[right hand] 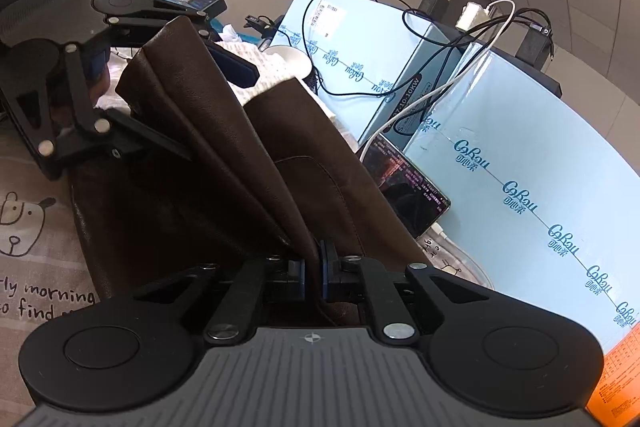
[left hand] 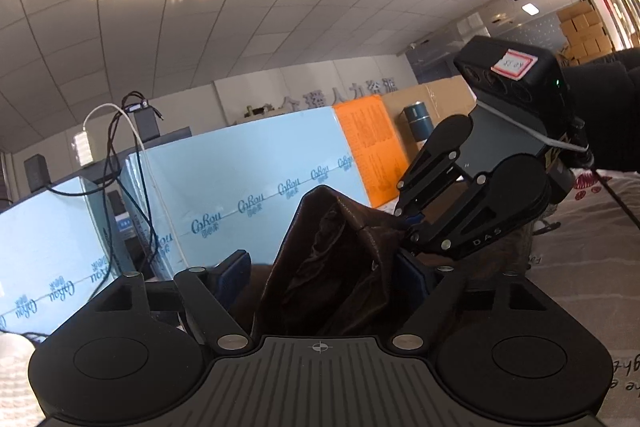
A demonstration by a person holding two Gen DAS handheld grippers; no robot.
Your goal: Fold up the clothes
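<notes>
Left wrist view first: the left gripper (left hand: 320,269) has its jaws spread wide, and one dark brown garment (left hand: 332,259) stands bunched up between the pads without either pad pressing on it. The right gripper (left hand: 410,223) comes in from the right and bites the same cloth at its upper edge. Behind sit two light blue boxes (left hand: 248,179), an orange sheet (left hand: 366,147) and some black and white cables (left hand: 120,155).

Right wrist view: the right gripper (right hand: 313,267) is pressed together, pinching a fold of the brown garment (right hand: 224,147), which ridges away toward the left gripper (right hand: 168,83); its jaws are apart around the far end. The rest of the cloth lies on a printed bedsheet (right hand: 36,235). One phone (right hand: 408,187) leans against the blue boxes (right hand: 520,155), just beside the garment.
</notes>
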